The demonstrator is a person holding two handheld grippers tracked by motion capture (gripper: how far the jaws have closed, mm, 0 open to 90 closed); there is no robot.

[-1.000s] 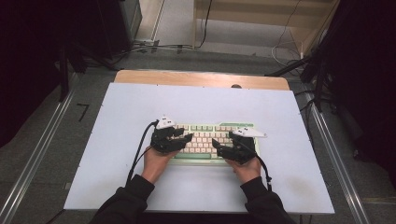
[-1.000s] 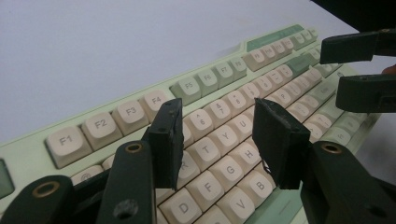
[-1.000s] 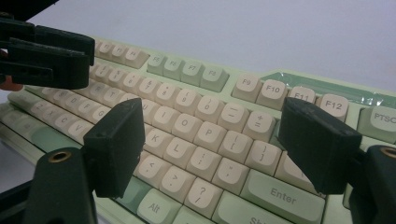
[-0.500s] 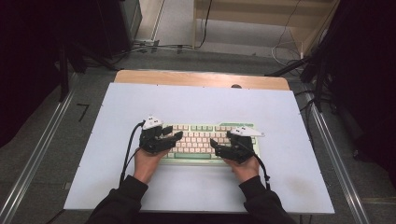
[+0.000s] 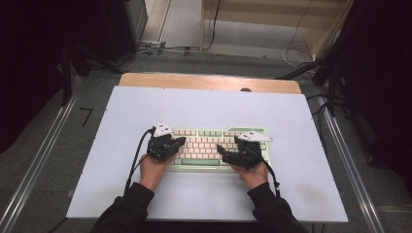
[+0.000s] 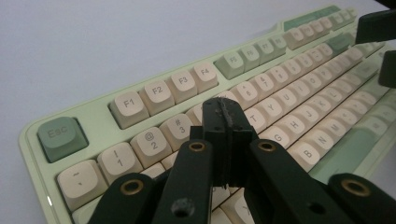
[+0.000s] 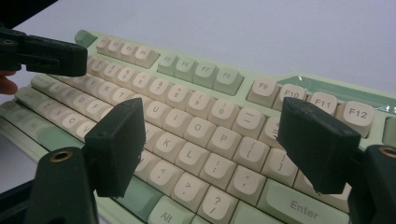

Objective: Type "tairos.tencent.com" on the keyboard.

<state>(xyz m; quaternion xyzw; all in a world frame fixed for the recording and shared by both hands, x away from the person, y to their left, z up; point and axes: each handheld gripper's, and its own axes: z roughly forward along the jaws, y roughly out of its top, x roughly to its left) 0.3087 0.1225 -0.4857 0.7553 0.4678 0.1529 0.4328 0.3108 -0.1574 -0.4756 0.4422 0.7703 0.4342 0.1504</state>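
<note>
A pale green keyboard (image 5: 214, 145) with cream keys lies flat on the white table (image 5: 204, 107). My left gripper (image 5: 180, 141) hovers over its left end. In the left gripper view its jaws (image 6: 226, 112) meet above the number row, having just been closing with nothing between them. My right gripper (image 5: 221, 149) is over the keyboard's right half. In the right gripper view its jaws (image 7: 215, 135) stand wide open above the letter keys (image 7: 196, 130), touching none that I can see. The left gripper's jaw (image 7: 46, 51) shows there at the top left.
A wooden strip (image 5: 209, 81) runs along the table's far edge. Metal rails (image 5: 39, 165) flank both sides. Cables (image 5: 160, 48) lie on the floor beyond. The person's sleeves (image 5: 128, 211) come in at the near edge.
The left hand has shifted a little to the left along the keyboard, and its jaws have gone from apart to together. The right hand has stayed in place.
</note>
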